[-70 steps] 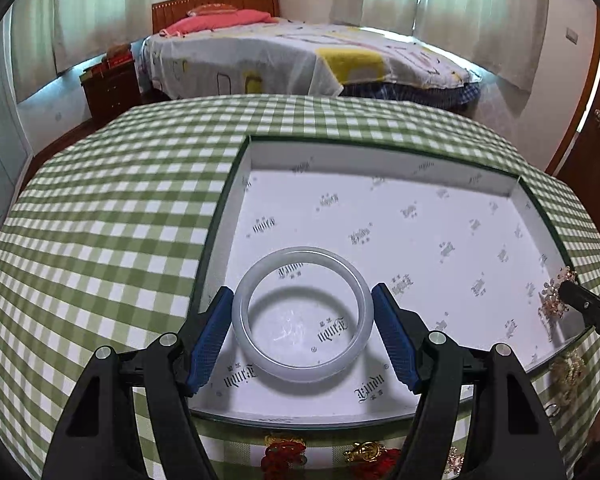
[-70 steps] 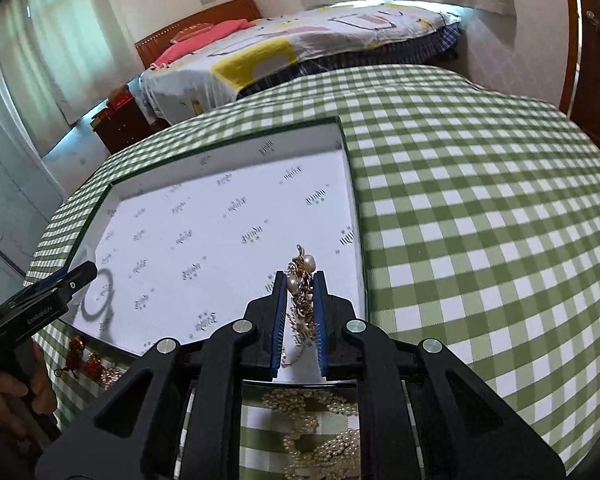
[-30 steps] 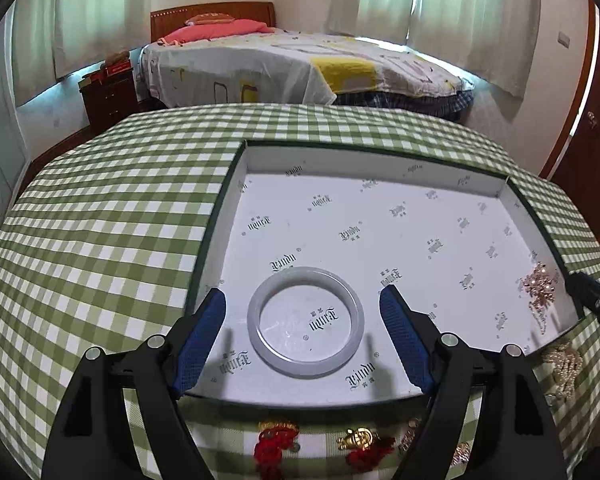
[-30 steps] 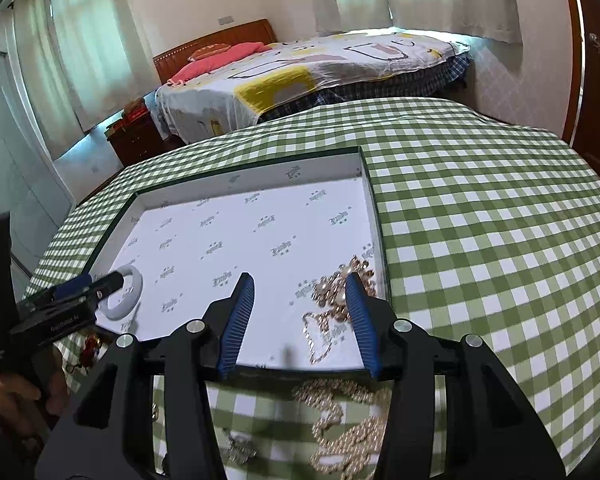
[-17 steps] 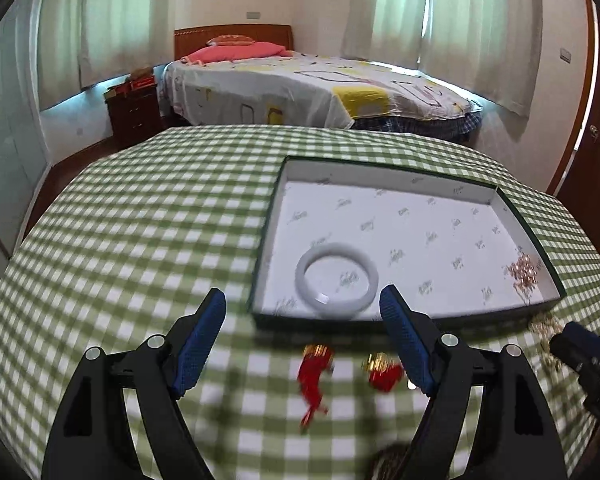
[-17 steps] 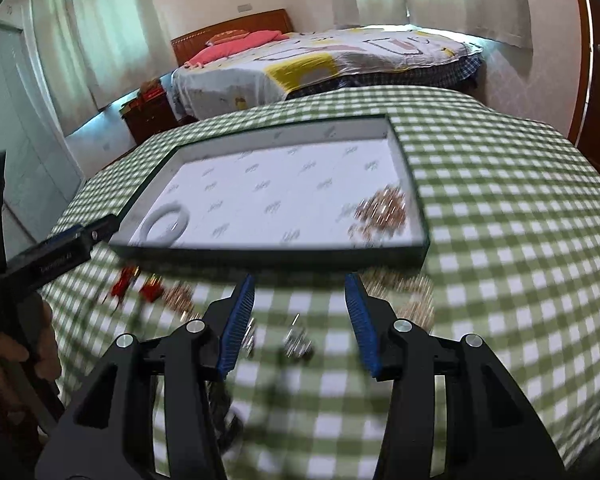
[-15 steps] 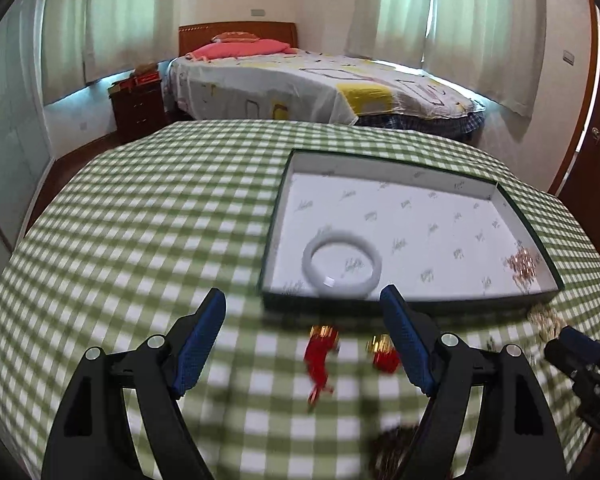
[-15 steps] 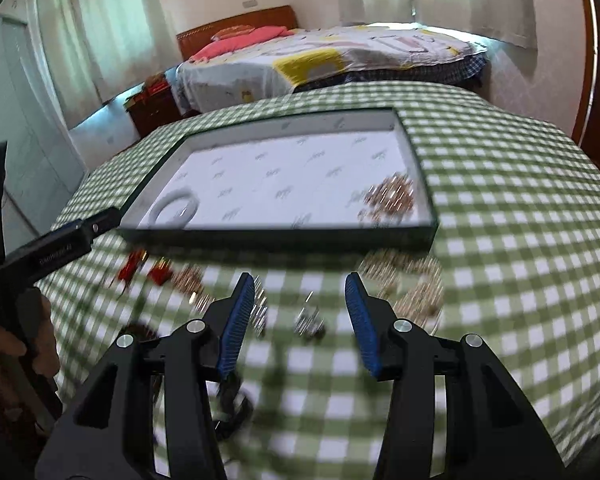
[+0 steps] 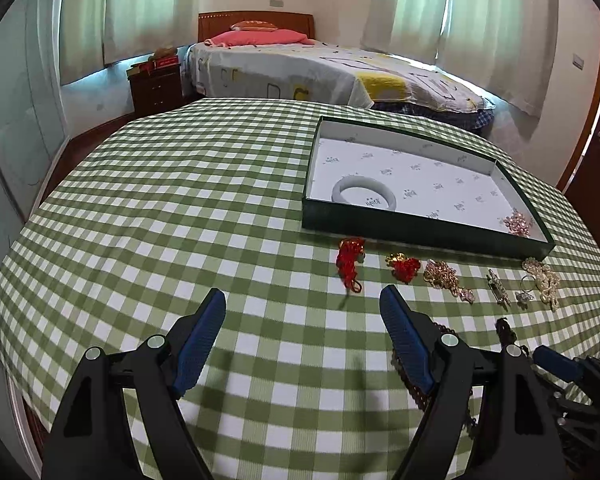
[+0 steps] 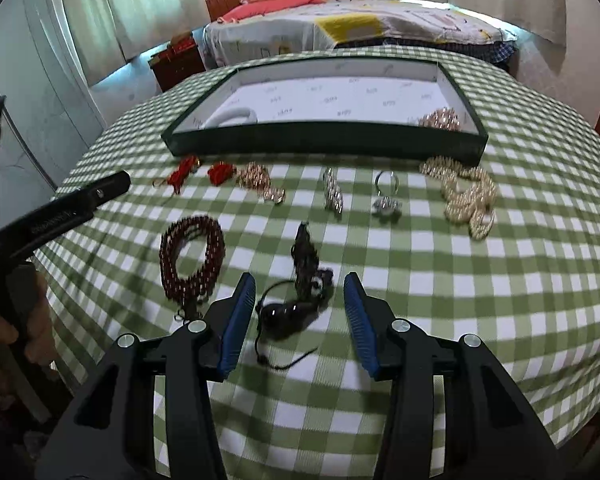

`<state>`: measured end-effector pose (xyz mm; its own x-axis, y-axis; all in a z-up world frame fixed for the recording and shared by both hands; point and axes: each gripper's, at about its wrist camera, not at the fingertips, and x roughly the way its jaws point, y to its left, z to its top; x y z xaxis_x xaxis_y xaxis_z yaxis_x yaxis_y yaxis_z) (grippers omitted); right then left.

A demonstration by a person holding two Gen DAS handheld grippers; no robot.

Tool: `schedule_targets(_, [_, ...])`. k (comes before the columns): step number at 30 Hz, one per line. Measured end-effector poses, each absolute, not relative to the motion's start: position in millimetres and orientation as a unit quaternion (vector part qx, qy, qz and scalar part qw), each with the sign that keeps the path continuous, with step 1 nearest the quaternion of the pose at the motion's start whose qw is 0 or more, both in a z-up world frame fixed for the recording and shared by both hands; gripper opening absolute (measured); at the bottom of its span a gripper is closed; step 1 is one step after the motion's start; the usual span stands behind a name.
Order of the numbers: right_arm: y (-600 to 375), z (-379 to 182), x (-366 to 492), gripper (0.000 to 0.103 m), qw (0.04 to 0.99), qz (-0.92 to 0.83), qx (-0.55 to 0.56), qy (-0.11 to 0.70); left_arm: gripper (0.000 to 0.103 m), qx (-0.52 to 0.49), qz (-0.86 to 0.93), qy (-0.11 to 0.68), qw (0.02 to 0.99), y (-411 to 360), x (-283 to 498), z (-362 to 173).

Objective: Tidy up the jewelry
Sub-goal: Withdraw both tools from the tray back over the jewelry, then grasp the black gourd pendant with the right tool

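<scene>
With the white bangle (image 9: 364, 196) and gold cluster (image 10: 440, 119) now left in the tray (image 10: 324, 145) at 12 o'clock, I pull both tongs, left gripper (image 9: 302, 338) and right gripper (image 10: 300, 316), back empty and spread, the right framing the dark beads (image 10: 296, 304).

— What's already in the tray (image 9: 422, 227)?
— A pale bangle (image 9: 363, 195) lying flat near its front left corner, and a gold cluster (image 9: 519, 222) in the front right corner.
— And outside it?
— Along the tray's front wall lie two red tassels (image 10: 183, 172), a gold chain (image 10: 260, 181), a ring (image 10: 387, 192) and pearls (image 10: 466, 194); nearer the table's front edge, red beads (image 10: 192, 262) and a black piece (image 10: 300, 288).
</scene>
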<state>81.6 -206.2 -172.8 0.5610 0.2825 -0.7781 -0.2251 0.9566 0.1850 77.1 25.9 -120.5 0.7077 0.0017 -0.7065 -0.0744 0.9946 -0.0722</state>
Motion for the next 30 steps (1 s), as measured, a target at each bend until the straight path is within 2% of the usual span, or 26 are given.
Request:
schedule_targets(2, [-203,-174,80,0.042,0.882,0.146,0.027,0.447,0.077,-0.045,0.021,0.382,0.923,25,74,-122])
schedule_targets(3, [-201,-175,80,0.036,0.881,0.148,0.023,0.45,0.077,-0.045,0.021,0.384,0.922,25,74,-123])
schedule_targets(6, [-200,-179,80,0.034,0.878,0.149,0.02,0.454,0.077,-0.045,0.021,0.389,0.92,24,72,-126])
schedule_targets(16, [-223,-180,86,0.035,0.886,0.108,0.025,0.45,0.077,-0.04,0.016,0.399,0.916,20,73,-131])
schedule_targets(20, [-222,-180,85,0.042,0.885,0.116,0.023,0.45,0.077,-0.038,0.014,0.401,0.915,19,74,-132])
schedule_targets(25, [-222,-180,85,0.043,0.885,0.12,0.02,0.449,0.077,-0.038,0.014,0.401,0.915,19,73,-132])
schedule_targets(28, [-221,-180,83,0.041,0.886,0.12,0.01,0.448,0.077,-0.037,0.012,0.402,0.915,18,73,-133])
schedule_targets(30, [-223,-180,82,0.034,0.887,0.119,0.011,0.447,0.077,-0.036,0.011,0.403,0.915,17,73,-133])
